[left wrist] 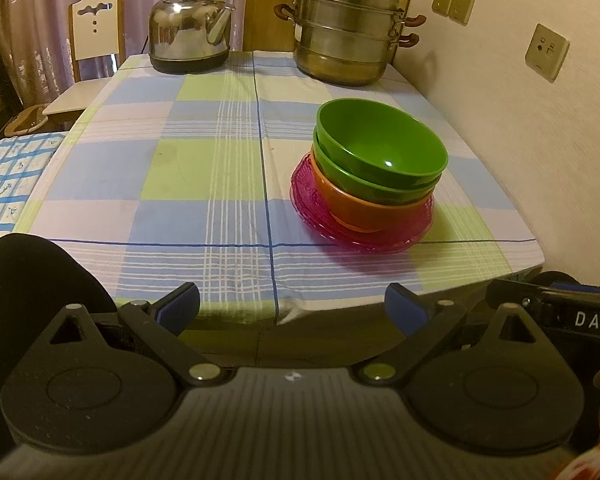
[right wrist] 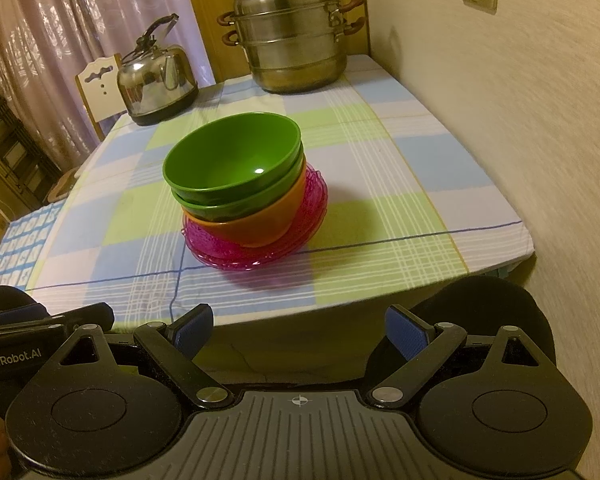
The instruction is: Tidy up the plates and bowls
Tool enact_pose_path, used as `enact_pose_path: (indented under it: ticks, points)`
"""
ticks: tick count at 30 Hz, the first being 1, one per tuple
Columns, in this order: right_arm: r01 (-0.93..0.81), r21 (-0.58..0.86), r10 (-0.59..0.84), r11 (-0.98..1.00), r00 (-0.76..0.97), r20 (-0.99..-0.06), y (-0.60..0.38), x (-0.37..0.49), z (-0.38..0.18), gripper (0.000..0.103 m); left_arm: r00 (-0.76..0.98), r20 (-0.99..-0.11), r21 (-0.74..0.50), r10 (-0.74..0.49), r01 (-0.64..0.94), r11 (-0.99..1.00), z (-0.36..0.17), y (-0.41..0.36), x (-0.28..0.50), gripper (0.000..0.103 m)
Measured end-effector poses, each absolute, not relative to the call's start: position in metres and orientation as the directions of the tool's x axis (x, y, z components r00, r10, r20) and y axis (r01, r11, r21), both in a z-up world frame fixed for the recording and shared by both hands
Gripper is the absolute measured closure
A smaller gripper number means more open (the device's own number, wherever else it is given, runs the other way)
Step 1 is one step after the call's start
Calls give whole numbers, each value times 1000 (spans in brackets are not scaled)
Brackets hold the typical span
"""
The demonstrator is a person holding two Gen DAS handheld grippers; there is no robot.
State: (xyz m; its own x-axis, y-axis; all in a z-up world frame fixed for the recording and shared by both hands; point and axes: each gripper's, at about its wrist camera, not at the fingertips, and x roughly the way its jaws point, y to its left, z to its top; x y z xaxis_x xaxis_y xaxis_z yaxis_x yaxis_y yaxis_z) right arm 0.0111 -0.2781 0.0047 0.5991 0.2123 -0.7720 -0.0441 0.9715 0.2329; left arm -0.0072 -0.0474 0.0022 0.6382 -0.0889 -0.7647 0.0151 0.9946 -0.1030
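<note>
1. Green, glossy plastic: two green bowls are nested one inside the other, and the pair sits inside an orange bowl of the same rounded, smooth-walled shape. The top bowl leans slightly off level in its neighbour.
2. The orange bowl stands on a stack of pink plates, translucent, with a ribbed, scalloped rim. The number of plates cannot be told.
3. Location: the whole stack rests on the checked tablecloth, on the near half of the table, towards the wall side and near the front edge.
4. Judgement: broad flat pieces at the bottom and nested bowls above make a compact, stable pile. The organizing appears complete or close to it.
5. The left gripper is held back off the table's near edge, jaws spread wide, holding nothing.
6. The right gripper is likewise short of the table, jaws apart and empty. Its blue pads show a fine grid texture.
7. Both grippers stand well apart from the stack, which fits a check or a withdrawal and not a grasp.
8. Not task items: a polished steel kettle and a tiered steel steamer pot with brown handles stand at the far end.
</note>
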Motion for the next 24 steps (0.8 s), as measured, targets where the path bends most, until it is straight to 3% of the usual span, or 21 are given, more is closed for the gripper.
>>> enact_pose_path:
  ticks: [24]
  points:
    - [-45,232,212,972,600,-771,-279,11,5,11,639,-764,-97,-84,14,995,1,-49,-7,5]
